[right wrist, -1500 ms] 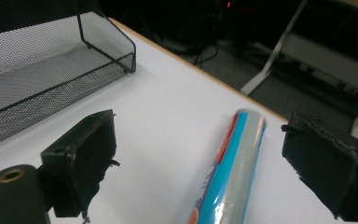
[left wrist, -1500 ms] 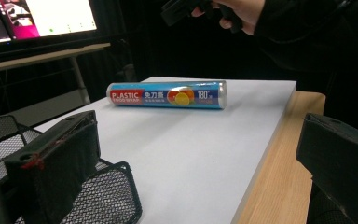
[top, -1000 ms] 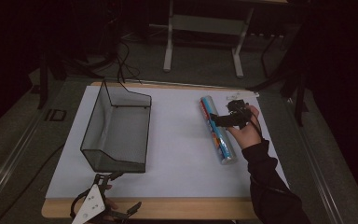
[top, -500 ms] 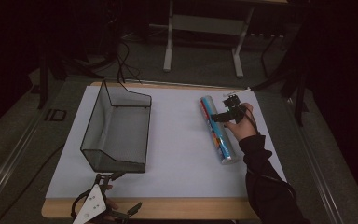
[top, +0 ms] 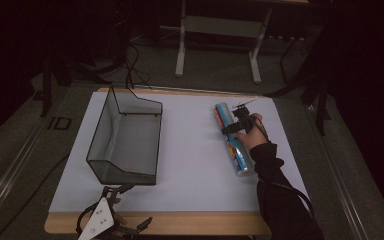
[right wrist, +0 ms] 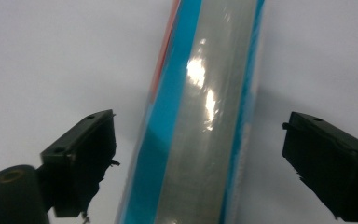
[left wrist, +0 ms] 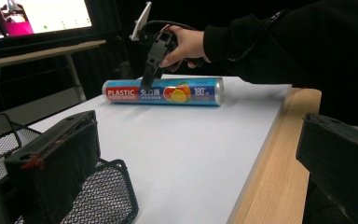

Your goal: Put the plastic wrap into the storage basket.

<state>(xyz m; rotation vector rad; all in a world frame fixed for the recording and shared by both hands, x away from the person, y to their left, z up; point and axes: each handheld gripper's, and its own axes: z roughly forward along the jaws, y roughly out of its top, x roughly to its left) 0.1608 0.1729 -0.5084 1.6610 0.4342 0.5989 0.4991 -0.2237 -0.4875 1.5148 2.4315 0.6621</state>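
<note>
Left gripper view first, from nearest you outward: your left gripper [top: 111, 220] sits at the near table edge, jaws spread with nothing between them, beside the near corner of the mesh basket [top: 125, 137]. Farther out on the white sheet [top: 190, 155] lies the roll [left wrist: 165, 91] of plastic wrap, flat on its side, right of the basket and well apart from it, its long axis running away from you.

Your right gripper [top: 236, 123] is over the far half of the roll, tipped down at it. In the right gripper view the 2 jaws straddle the roll [right wrist: 200, 116] with a gap on each side; they have just been closing a little, yet neither pad touches it, so nothing is pinched.

Expect a light, stiff tube: probably a card core under film, so it should not sag when lifted by 1 point. The glossy sleeve looks slick, and the round body will likely roll away if 1 pad lands first. Close squarely across the width, both pads meeting together. You are gripping off centre toward the far end, so the near end may dip; a hold closer to the middle would balance better. Firm pressure is fine, but crushing could dent the core.
</note>
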